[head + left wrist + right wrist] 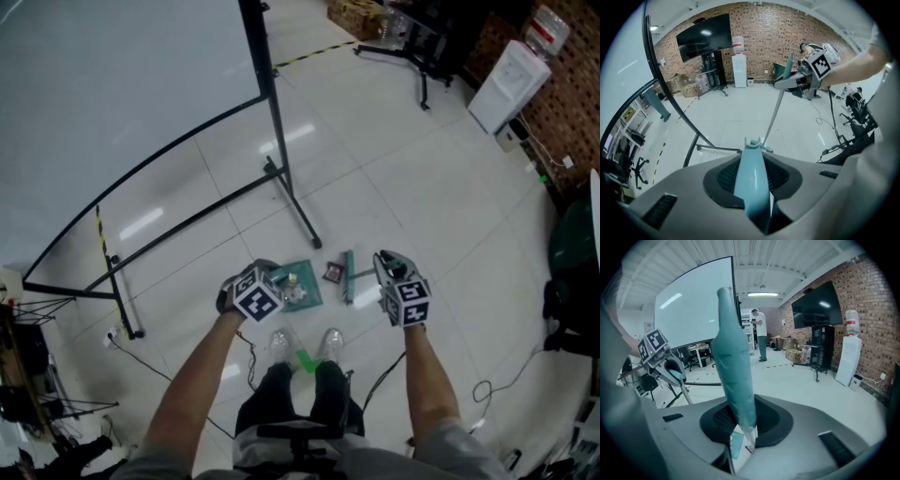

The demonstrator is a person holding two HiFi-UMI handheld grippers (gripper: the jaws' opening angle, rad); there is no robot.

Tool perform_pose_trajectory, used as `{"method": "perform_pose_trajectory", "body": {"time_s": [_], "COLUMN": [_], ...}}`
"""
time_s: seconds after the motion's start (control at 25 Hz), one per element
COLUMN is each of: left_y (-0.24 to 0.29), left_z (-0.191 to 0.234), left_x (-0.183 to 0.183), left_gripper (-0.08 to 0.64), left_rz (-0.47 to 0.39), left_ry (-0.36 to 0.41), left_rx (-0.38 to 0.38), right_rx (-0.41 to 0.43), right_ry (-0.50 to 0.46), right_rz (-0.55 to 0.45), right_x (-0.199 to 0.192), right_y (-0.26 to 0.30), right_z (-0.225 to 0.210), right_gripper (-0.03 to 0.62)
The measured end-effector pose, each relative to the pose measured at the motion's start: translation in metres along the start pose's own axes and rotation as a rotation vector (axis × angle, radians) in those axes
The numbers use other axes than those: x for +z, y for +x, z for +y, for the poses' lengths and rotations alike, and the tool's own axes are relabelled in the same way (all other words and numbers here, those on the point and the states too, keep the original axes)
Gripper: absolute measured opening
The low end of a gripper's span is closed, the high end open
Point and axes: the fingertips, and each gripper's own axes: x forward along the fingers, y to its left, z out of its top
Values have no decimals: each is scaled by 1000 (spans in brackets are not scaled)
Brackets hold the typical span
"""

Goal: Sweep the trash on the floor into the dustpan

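The dustpan handle (753, 183) is clamped in the left tool (249, 291), the broom handle (733, 362) in the right tool (399, 285). Trash (333, 273) is seen on the floor (403, 187) between dustpan (307, 291) and broom head (349, 277).

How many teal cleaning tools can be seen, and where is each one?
2. The dustpan sits on the floor ahead of the shoes, its handle in the left gripper's jaws. The broom stands just right of it, held by the right gripper.
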Motion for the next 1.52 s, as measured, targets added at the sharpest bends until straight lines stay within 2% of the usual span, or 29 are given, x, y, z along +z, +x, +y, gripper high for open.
{"method": "perform_pose_trajectory", "body": {"time_s": [0.2, 0.6, 0.8, 1.0, 1.28, 1.52], "left_y": [10, 17, 10, -10, -37, -30], "left_z": [3, -2, -10, -6, 7, 12], "left_x": [23, 37, 22, -15, -66, -87], "left_gripper": [101, 101, 101, 101, 101, 101], "left_rz": [7, 26, 19, -14, -132, -195], "left_ry": [2, 6, -5, -112, -304, -390], "left_rx": [18, 25, 34, 85, 162, 208], "right_rx": [130, 285, 379, 427, 466, 435], "right_ry": [13, 150, 109, 73, -37, -152], "right_rz": [17, -4, -9, -54, -144, -129], "right_x": [-3, 1, 15, 49, 114, 127], "right_y": [23, 32, 22, 14, -4, -2], "right_z": [20, 59, 94, 110, 158, 195], "right_gripper": [61, 63, 63, 60, 57, 57]}}
